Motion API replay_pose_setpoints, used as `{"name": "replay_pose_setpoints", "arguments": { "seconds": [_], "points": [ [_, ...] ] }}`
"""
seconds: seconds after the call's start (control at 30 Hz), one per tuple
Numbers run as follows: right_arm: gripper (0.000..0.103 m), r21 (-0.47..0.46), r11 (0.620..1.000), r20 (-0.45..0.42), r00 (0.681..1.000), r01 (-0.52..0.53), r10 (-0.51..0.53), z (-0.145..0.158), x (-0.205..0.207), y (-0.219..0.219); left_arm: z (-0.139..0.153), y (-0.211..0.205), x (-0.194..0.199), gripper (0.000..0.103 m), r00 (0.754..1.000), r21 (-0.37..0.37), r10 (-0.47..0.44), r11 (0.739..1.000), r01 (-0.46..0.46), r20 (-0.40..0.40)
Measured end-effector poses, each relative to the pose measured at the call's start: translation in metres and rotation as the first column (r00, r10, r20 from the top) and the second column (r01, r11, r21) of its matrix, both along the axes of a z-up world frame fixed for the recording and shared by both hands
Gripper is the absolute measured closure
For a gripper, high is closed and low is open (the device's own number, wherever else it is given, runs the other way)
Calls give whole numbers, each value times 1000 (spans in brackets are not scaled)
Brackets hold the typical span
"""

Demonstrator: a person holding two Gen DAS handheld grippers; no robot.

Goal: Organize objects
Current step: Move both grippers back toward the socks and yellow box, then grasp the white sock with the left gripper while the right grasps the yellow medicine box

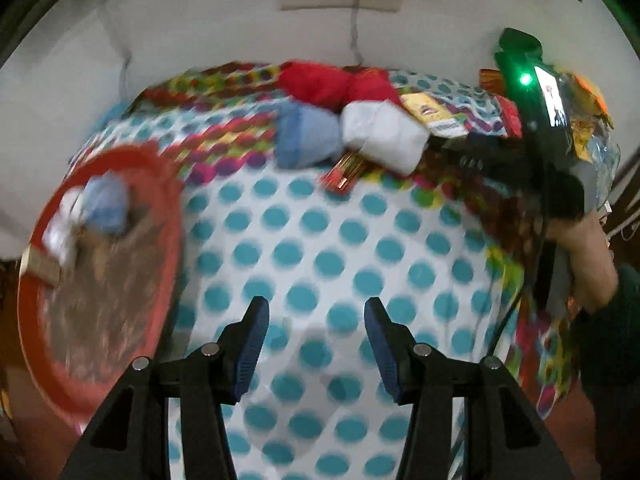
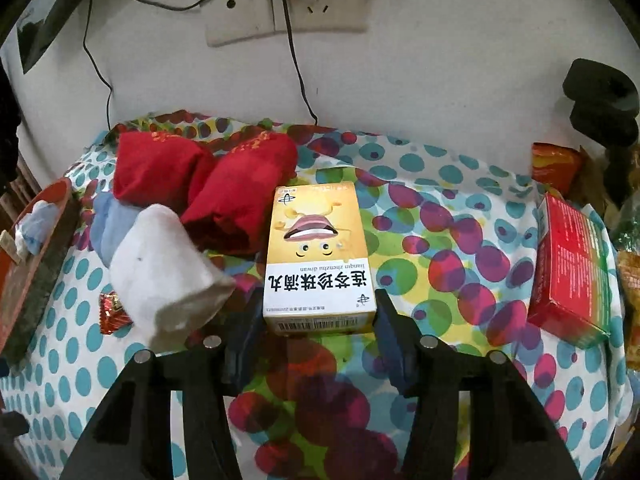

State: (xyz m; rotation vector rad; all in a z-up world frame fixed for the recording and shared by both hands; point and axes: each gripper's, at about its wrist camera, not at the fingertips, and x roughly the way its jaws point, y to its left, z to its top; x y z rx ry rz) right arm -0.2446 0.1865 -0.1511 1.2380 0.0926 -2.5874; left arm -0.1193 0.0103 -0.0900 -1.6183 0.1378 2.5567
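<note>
A yellow medicine box [image 2: 318, 258] lies on the dotted cloth [image 2: 440, 240]. My right gripper [image 2: 316, 320] is open with its fingers on either side of the box's near end. It also shows in the left wrist view [image 1: 434, 114]. To its left lie a white rolled sock [image 2: 168, 276], a blue sock [image 2: 110, 228] and two red socks [image 2: 204, 184]. My left gripper [image 1: 316, 320] is open and empty above the cloth [image 1: 320, 240]. A red basket [image 1: 100, 280] at the left holds a blue and a white sock [image 1: 92, 210].
A red box [image 2: 572, 264] and snack packets [image 2: 554, 166] lie at the right. A small red wrapped candy [image 2: 114, 312] lies near the white sock. A wall with a socket and cables [image 2: 288, 12] stands behind. The right hand and its gripper [image 1: 536, 140] show in the left view.
</note>
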Motion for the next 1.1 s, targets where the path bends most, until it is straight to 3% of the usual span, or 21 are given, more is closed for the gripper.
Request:
{"name": "replay_pose_setpoints", "arguments": {
  "seconds": [0.13,0.23,0.4,0.53,0.8,0.9,0.97,1.1],
  "points": [
    [54,-4,1000,-3,1000,21,-21,1,10,11,2,27,-35,52,998,-22,-41,999,40,-38],
    [54,-40,998,11,999,42,-41,1,26,29,-1,40,-64,52,999,20,-47,999,48,-25],
    [53,-49,998,1,999,50,-50,3,54,47,-5,57,-109,52,999,23,-21,1000,22,-26],
    [52,-49,997,25,998,51,-50,1,51,48,-16,66,-138,52,1000,6,-12,1000,12,-20],
    [51,-20,998,21,999,51,-51,-1,52,44,-31,73,-154,51,1000,-10,-21,1000,21,1],
    [51,-12,999,19,999,51,-51,-1,52,43,-30,72,-155,57,1000,4,-28,1000,28,11],
    [51,-10,999,19,999,51,-51,-1,52,43,-29,71,-152,72,999,16,-34,999,33,20],
    [52,5,999,17,999,51,-52,-1,51,42,-25,74,-139,77,999,-14,-43,999,43,4]
  ]
}}
